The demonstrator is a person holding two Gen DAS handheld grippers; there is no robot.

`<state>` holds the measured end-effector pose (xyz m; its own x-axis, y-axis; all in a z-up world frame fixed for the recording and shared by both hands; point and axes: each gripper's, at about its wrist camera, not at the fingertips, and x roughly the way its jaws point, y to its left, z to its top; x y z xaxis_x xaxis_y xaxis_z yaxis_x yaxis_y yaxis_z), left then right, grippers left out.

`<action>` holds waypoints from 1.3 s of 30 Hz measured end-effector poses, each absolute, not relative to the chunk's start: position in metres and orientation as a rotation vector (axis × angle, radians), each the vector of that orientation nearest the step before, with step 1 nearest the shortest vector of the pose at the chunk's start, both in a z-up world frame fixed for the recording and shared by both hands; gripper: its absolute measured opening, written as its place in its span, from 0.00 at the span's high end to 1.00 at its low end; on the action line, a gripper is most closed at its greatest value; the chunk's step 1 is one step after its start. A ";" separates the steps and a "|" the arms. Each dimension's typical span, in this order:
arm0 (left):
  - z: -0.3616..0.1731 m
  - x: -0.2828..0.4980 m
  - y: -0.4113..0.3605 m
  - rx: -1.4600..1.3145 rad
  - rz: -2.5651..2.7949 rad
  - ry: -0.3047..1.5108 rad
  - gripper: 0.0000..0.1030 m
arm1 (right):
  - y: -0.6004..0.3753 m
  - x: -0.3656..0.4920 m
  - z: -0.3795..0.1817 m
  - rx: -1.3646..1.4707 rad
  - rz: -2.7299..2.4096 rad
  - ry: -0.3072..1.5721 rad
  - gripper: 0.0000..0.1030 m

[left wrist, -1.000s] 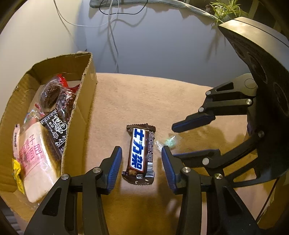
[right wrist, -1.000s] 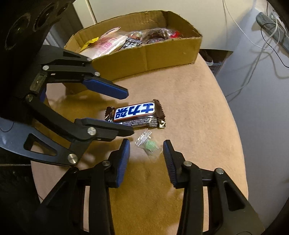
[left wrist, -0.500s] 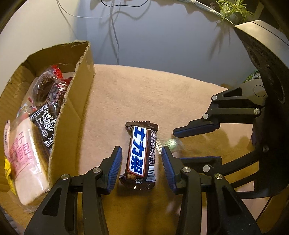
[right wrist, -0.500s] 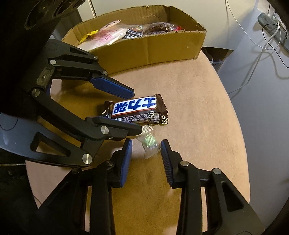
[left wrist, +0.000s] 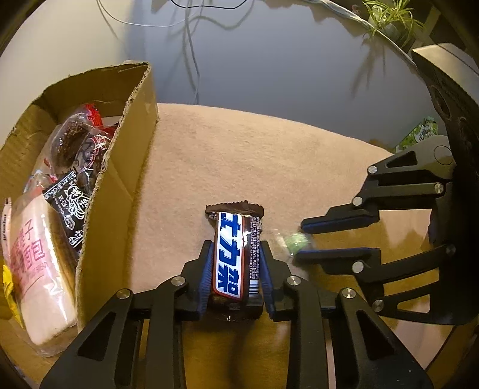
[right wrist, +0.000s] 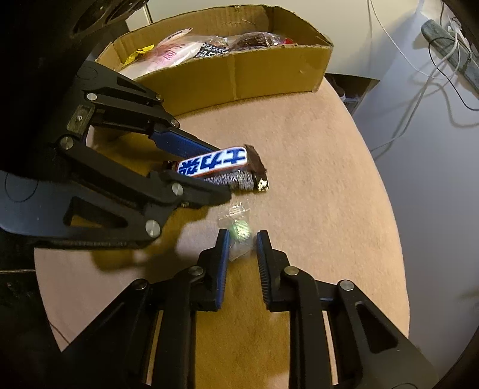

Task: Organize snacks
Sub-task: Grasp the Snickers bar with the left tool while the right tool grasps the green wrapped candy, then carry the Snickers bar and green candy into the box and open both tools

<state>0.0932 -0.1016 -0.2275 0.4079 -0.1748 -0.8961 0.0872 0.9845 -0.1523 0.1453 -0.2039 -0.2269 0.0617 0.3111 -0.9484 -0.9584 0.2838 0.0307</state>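
Observation:
A brown chocolate bar [left wrist: 233, 254] with a blue and white label lies on the tan round table [left wrist: 254, 155]. My left gripper [left wrist: 235, 248] is shut on its near end; the bar also shows in the right wrist view [right wrist: 218, 167]. A small green candy in clear wrap [right wrist: 239, 232] lies just right of the bar. My right gripper [right wrist: 242, 239] has closed around it, with the pads at its sides; it also shows in the left wrist view [left wrist: 295, 241]. The cardboard box [left wrist: 119, 191] holding several wrapped snacks stands at the left.
The box [right wrist: 239, 68] sits at the table's far edge in the right wrist view. Cables [left wrist: 191, 45] hang beyond the table on the grey floor. A plant [left wrist: 389, 18] and a green packet [left wrist: 419, 134] are off to the right. The table edge [right wrist: 389, 209] drops away at the right.
My left gripper moved forward and closed on the chocolate bar. My right gripper moved forward and narrowed around the green candy.

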 end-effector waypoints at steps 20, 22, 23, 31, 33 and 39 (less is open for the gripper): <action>-0.220 0.084 -0.085 -0.108 -0.230 1.124 0.74 | -0.227 0.160 -0.218 -0.563 0.987 1.127 0.83; -0.210 0.080 -0.087 -0.101 -0.237 1.114 0.74 | -0.228 0.160 -0.213 -0.544 0.974 1.126 0.83; -0.207 0.079 -0.082 -0.101 -0.242 1.110 0.74 | -0.229 0.159 -0.210 -0.537 0.968 1.125 0.83; -0.180 0.072 -0.051 -0.106 -0.235 1.074 0.74 | -0.215 0.157 -0.182 -0.507 0.945 1.097 0.83; -0.174 0.071 -0.042 -0.102 -0.231 1.065 0.74 | -0.210 0.154 -0.174 -0.502 0.941 1.090 0.83; -0.158 0.067 -0.013 -0.091 -0.207 1.034 0.74 | -0.188 0.156 -0.154 -0.495 0.940 1.067 0.83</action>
<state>0.0673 -0.0132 -0.1575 0.4939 -0.2131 -0.8430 0.1275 0.9768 -0.1722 0.1557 -0.1880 -0.1535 0.1665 0.4052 -0.8989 -0.8405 0.5351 0.0856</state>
